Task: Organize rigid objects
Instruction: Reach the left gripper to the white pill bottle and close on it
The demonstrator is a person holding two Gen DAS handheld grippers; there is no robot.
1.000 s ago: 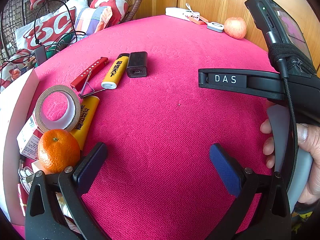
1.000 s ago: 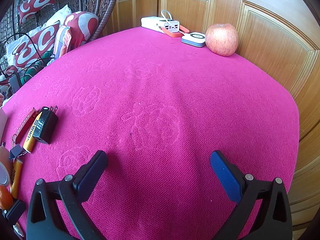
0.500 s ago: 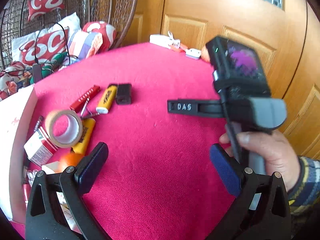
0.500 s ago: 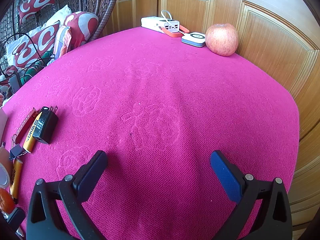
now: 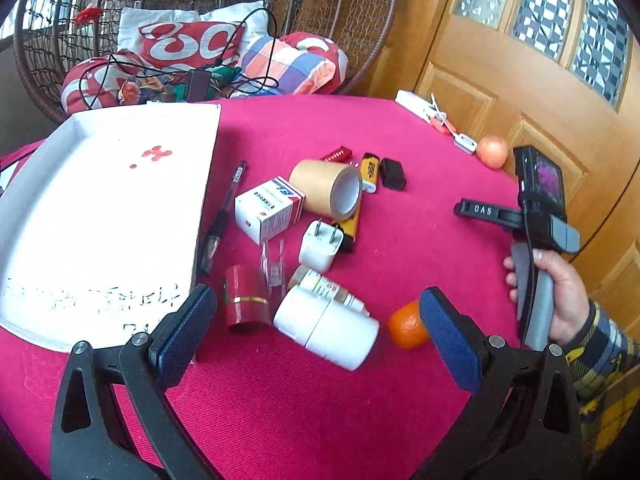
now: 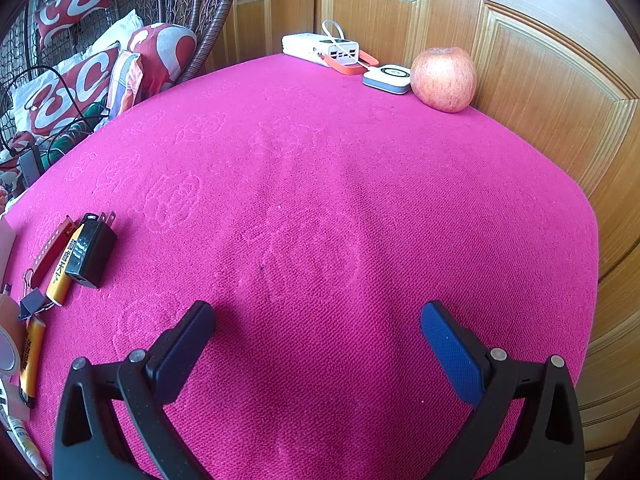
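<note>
The left gripper (image 5: 318, 314) hangs above the pink cloth (image 5: 320, 420) with its jaws spread wide and nothing between them. Just ahead of its fingertips lies a white bottle (image 5: 328, 330) on its side, touching a smaller brown-capped bottle (image 5: 326, 286) behind it. A red cylinder (image 5: 245, 300) stands just ahead of the left finger, and an orange (image 5: 406, 328) sits beside the right finger, partly hidden by its pad. Left of the gripper rests a large white tray (image 5: 100, 216), empty, with a black pen (image 5: 222, 220) along its edge. Further ahead come a white plug (image 5: 320, 248), a small white box (image 5: 266, 212), a roll of brown tape (image 5: 328, 188) on its side, then a yellow lighter (image 5: 370, 172) and a black plug (image 5: 393, 174) side by side. Off to the right a hand (image 5: 556, 296) grips the handle of the right gripper (image 5: 480, 210).

The right gripper (image 6: 318, 338) is likewise wide open over bare cloth, holding nothing. Well to its left lies the black plug (image 6: 91, 254) against the yellow lighter (image 6: 66, 266). Far ahead, at the cloth's edge by the wooden door (image 6: 540, 80), stands an apple (image 6: 443, 79) next to a small white device (image 6: 388, 78) and a white power bank (image 6: 320, 49).
</note>
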